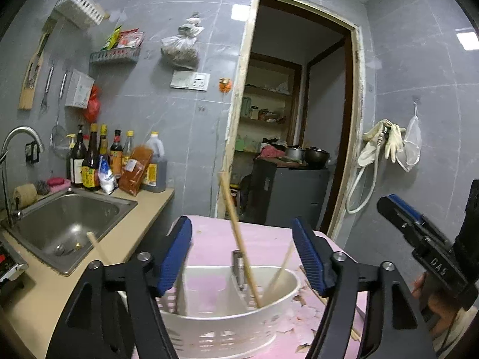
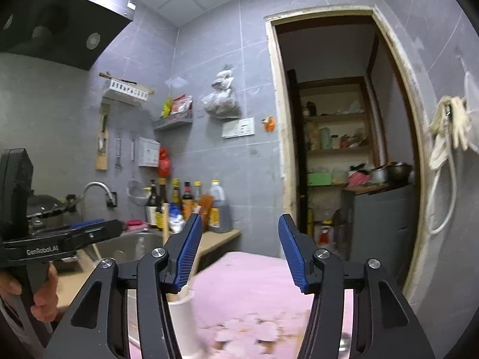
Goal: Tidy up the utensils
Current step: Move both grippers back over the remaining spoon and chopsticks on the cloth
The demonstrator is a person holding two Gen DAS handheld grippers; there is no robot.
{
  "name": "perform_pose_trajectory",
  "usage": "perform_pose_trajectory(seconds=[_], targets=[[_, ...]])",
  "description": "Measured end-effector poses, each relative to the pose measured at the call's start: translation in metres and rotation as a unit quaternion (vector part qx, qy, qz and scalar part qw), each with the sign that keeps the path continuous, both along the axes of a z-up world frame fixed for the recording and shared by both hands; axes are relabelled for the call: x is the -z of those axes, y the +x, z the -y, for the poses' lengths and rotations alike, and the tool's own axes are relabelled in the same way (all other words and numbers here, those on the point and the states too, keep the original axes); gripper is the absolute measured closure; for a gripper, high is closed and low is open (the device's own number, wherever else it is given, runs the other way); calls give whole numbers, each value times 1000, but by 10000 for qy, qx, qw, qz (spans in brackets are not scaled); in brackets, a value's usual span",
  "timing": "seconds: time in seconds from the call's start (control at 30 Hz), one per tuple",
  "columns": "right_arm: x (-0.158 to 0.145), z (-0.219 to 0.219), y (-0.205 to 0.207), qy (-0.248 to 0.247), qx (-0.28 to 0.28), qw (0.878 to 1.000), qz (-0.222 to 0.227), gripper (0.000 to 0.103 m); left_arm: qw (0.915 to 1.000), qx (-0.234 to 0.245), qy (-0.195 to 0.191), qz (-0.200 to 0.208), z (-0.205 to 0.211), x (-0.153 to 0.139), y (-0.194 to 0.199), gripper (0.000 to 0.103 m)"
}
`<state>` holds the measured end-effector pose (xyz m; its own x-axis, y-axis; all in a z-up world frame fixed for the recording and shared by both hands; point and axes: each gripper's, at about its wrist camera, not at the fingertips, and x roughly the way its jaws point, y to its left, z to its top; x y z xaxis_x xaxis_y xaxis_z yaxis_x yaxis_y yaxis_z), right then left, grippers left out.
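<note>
A white slotted utensil holder [image 1: 227,326] stands on the pink table [image 1: 257,236], right below my left gripper [image 1: 242,254]. The gripper is open and empty above it. Wooden chopsticks [image 1: 239,239] lean upright inside the holder, and another chopstick [image 1: 97,246] sticks up at its left. More chopsticks [image 1: 354,332] lie on the table to the right. My right gripper [image 2: 239,251] is open and empty over the table; the holder's white edge [image 2: 182,323] shows at its lower left. The right gripper also shows at the left wrist view's right edge [image 1: 413,224].
A steel sink [image 1: 69,224] with a tap [image 1: 21,137] sits in the counter to the left. Sauce bottles [image 1: 98,161] stand behind it. An open doorway [image 1: 299,119] with shelves lies ahead. Gloves and a hose [image 1: 380,143] hang on the right wall.
</note>
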<state>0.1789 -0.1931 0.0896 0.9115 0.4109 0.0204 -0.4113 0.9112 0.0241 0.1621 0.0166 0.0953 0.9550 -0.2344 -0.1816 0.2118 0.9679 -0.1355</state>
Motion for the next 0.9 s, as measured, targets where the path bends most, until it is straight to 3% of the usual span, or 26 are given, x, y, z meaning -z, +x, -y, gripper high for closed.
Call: perform_pose_trajectory(seconds=[0.1,0.33,0.6,0.83,0.9], targets=[[-4,19,-7,-94,177,9998,48,25,9999,144,66,9,15,1,1,28],[0,67,-12,-282,636,9973,-232,3,9971,692,281,-166,60,16,5,20],[25,114,0,-255,1004,9900,-961,2,9825,1335,716,-1080,114,54,23,20],[54,141,19,-259,1056,9776,-1804,2,9582,1579,989,-2170,150,87,56,21],[64,146,29,-303,1048,9710,-2128,2,9517,1611,964,-2428,155,94,65,28]])
